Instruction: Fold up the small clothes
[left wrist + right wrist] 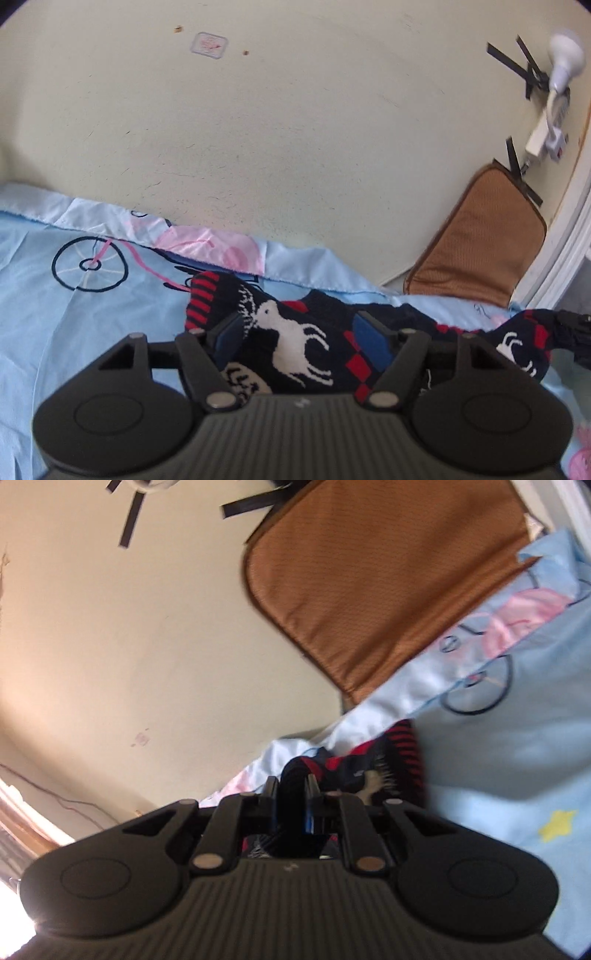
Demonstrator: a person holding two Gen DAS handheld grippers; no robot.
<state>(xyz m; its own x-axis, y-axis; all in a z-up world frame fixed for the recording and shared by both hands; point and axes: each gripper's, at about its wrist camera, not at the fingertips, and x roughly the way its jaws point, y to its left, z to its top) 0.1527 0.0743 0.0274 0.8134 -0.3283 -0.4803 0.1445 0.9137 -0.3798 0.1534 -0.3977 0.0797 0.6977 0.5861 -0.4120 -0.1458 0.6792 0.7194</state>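
1 sock, 2 hand-held grippers

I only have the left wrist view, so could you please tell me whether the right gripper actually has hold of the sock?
Observer: Yes, the right gripper is shut on a dark fold of the sock.
Operator: Thank you. Is that view level?
Observer: No, it is tilted; the blue bedsheet rises toward the right.
Operator: Anything on the sheet I am missing?
Observer: A yellow star print lies right of the gripper.
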